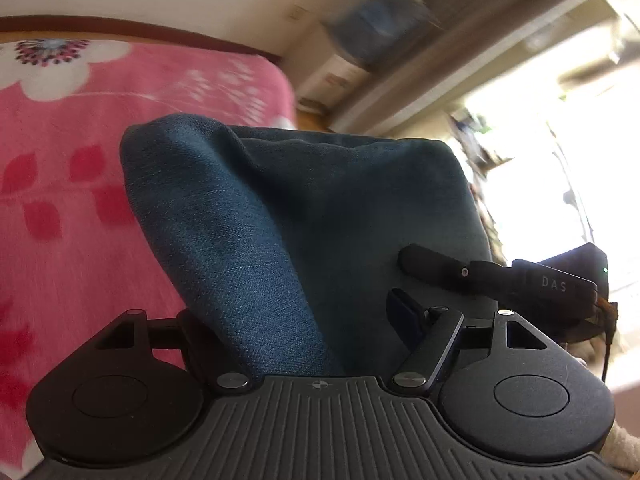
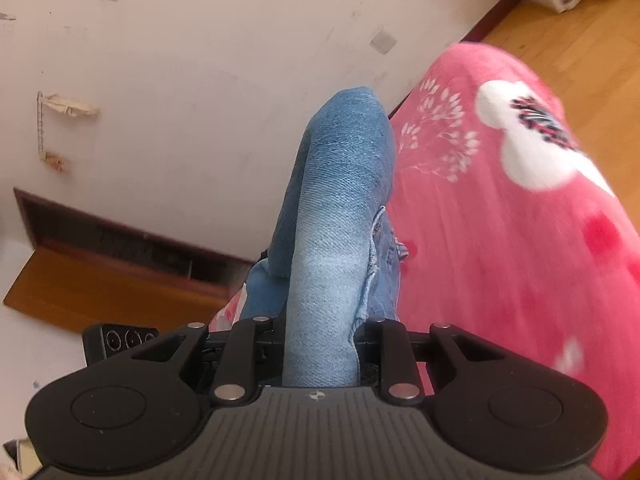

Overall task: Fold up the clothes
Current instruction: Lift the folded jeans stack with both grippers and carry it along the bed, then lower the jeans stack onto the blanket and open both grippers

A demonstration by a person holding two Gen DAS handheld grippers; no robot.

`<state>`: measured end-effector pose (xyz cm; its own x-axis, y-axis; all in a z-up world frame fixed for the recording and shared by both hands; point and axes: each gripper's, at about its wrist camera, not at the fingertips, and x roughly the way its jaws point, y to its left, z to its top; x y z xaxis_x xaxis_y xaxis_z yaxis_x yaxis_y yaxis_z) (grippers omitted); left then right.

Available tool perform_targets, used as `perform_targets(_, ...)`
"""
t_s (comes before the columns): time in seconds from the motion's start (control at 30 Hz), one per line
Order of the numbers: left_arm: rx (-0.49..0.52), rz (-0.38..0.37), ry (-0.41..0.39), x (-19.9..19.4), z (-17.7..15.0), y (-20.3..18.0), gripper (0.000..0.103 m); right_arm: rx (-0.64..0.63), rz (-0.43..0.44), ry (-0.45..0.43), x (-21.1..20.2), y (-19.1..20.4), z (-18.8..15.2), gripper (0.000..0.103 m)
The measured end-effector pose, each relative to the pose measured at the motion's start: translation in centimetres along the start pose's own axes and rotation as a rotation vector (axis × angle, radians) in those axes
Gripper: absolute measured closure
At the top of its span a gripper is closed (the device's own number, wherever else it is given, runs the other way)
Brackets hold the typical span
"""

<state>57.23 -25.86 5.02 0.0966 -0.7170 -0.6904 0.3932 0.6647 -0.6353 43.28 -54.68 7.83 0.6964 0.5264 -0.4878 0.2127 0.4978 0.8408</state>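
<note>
Dark blue denim garment (image 1: 320, 220) fills the gap of the left gripper (image 1: 304, 332), hiding its left finger's pad; grip there not readable. Blurred blue-grey box (image 1: 380, 28) far ahead, up right, unidentifiable. Washed-out bright window area (image 1: 540, 140) to the right. Right gripper (image 2: 320, 344) fingertips buried under faded light-blue denim fold (image 2: 332, 240). Pink floral fleece blanket (image 2: 520, 220) smeared, cut by frame edge.

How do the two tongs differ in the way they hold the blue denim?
The left tongs stand wide, with a broad dark fold of denim between them; the right tongs stand narrow, pinching a slim, paler roll of denim. Only the right tongs plainly squeeze the cloth. Both carry it above the pink flowered blanket.
</note>
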Motion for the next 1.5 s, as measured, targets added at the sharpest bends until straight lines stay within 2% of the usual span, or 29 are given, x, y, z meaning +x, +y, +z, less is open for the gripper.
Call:
perform_targets(0.1, -0.051, 0.069, -0.033, 3.2, 2.9, 1.8, 0.034, -0.035, 0.036, 0.044, 4.3, -3.2, 4.6, 0.077)
perform_targets(0.2, -0.098, 0.103, -0.058, 5.8, 5.6, 3.1, 0.035, -0.058, 0.048, 0.078, 7.6, -5.5, 8.8, 0.077)
perform_targets(0.37, -0.06, 0.178, -0.08, 9.0, 9.3, 3.1, 0.035, -0.059, 0.076, 0.116, 12.4, -8.7, 14.7, 0.077)
perform_targets(0.47, -0.035, 0.207, -0.089, 9.7, 11.4, 3.4, 0.034, -0.09, 0.084, 0.138, 14.4, -8.9, 17.4, 0.077)
perform_targets(0.6, -0.048, 0.2, -0.114, 10.5, 13.5, 4.3, 0.034, -0.111, 0.109, 0.153, 16.4, -8.9, 20.6, 0.077)
perform_targets(0.77, -0.085, 0.188, -0.146, 11.9, 14.5, 5.8, 0.033, -0.096, 0.138, 0.164, 18.8, -10.2, 23.1, 0.077)
perform_targets(0.87, -0.163, 0.196, -0.136, 13.0, 13.8, 8.0, 0.024, -0.067, 0.155, 0.137, 19.6, -12.7, 23.5, 0.076)
perform_targets(0.9, -0.197, 0.2, -0.131, 13.2, 13.4, 8.8, 0.023, -0.037, 0.136, 0.12, 19.9, -14.2, 23.5, 0.075)
perform_targets(0.93, -0.231, 0.204, -0.126, 13.5, 13.0, 9.6, 0.022, 0.001, 0.104, 0.098, 20.1, -15.8, 23.5, 0.073)
perform_targets(0.97, -0.265, 0.208, -0.121, 13.7, 12.6, 10.5, 0.022, 0.052, 0.081, 0.078, 20.1, -17.4, 23.3, 0.061)
perform_targets(1.0, -0.298, 0.212, -0.116, 13.9, 12.3, 11.3, 0.022, 0.114, 0.066, 0.06, 20.0, -19.0, 23.2, 0.057)
perform_targets(1.03, -0.324, 0.203, -0.136, 13.3, 11.9, 11.7, 0.022, 0.165, 0.083, 0.046, 19.8, -20.3, 23.0, 0.057)
perform_targets(1.1, -0.337, 0.184, -0.196, 11.4, 11.2, 11.7, 0.022, 0.209, 0.132, -0.004, 18.5, -21.2, 22.5, 0.05)
perform_targets(1.17, -0.27, 0.203, -0.243, 9.4, 10.8, 10.6, 0.023, 0.205, 0.127, -0.039, 16.9, -21.4, 22.1, 0.041)
perform_targets(1.27, -0.039, 0.273, -0.309, 7.1, 9.9, 6.5, 0.024, 0.168, 0.098, -0.146, 13.4, -21.2, 21.3, 0.042)
perform_targets(1.33, 0.127, 0.304, -0.346, 6.1, 9.1, 3.3, 0.03, 0.03, 0.051, -0.217, 11.2, -18.7, 20.8, 0.057)
perform_targets(1.37, 0.2, 0.303, -0.349, 6.2, 8.8, 1.8, 0.031, -0.068, 0.016, -0.235, 10.5, -16.7, 20.3, 0.079)
perform_targets(1.4, 0.27, 0.297, -0.347, 6.5, 8.6, 0.4, 0.033, -0.167, -0.019, -0.253, 9.8, -14.7, 19.8, 0.085)
perform_targets(1.5, 0.454, 0.354, -0.29, 9.0, 7.0, -1.0, 0.04, -0.437, -0.074, -0.236, 10.3, -10.0, 16.2, 0.089)
